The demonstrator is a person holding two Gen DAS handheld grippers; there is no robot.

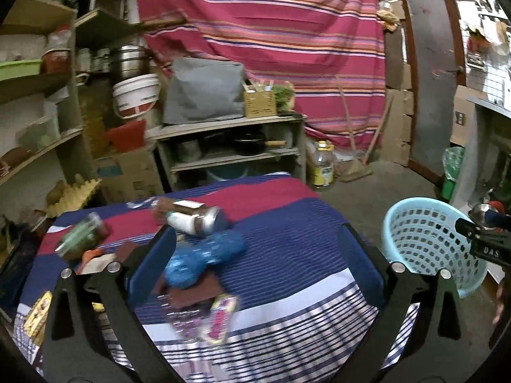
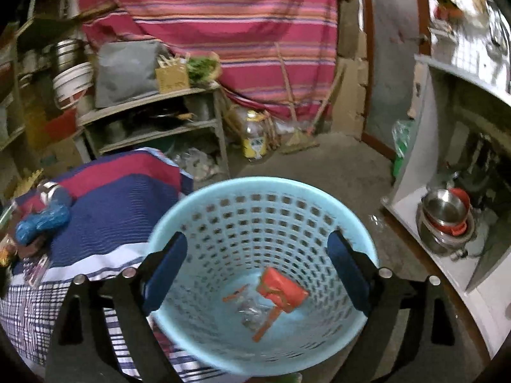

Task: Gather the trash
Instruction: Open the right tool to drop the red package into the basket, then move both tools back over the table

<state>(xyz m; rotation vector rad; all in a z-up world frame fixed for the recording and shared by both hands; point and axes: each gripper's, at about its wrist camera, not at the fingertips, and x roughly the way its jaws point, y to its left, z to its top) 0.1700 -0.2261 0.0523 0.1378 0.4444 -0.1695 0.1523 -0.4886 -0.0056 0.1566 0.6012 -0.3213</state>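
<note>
Through my left wrist camera I look over the table (image 1: pixel 287 223), draped in a striped cloth and littered with trash. My left claw (image 1: pixel 255 255) has its fingers spread wide with nothing between them; it hovers above a crumpled blue bag (image 1: pixel 204 255). Beyond that lies a tin (image 1: pixel 198 220) on its side, further left a green jar (image 1: pixel 83 236), and close under the camera a foil wrapper (image 1: pixel 201 316) with a pink label. A yellow packet (image 1: pixel 38 312) sits at the left edge of the table. By my judgement most of the job is left — none of these pieces is in my grip. The basket (image 1: pixel 424 239) stands on the floor to the right of the table, and the black body of my other tool shows at the right margin above it.

My right wrist camera looks straight down into that basket (image 2: pixel 255 220), which the left view shows only from outside. Here I see what is collected: a red wrapper (image 2: pixel 282 289), a clear crumpled piece (image 2: pixel 250 311) and some orange scraps (image 2: pixel 265 325) on the bottom — a small start. My right claw (image 2: pixel 255 274) is spread apart and empty above the opening. The blue bag (image 2: pixel 41 223) appears far left, blurred.
</note>
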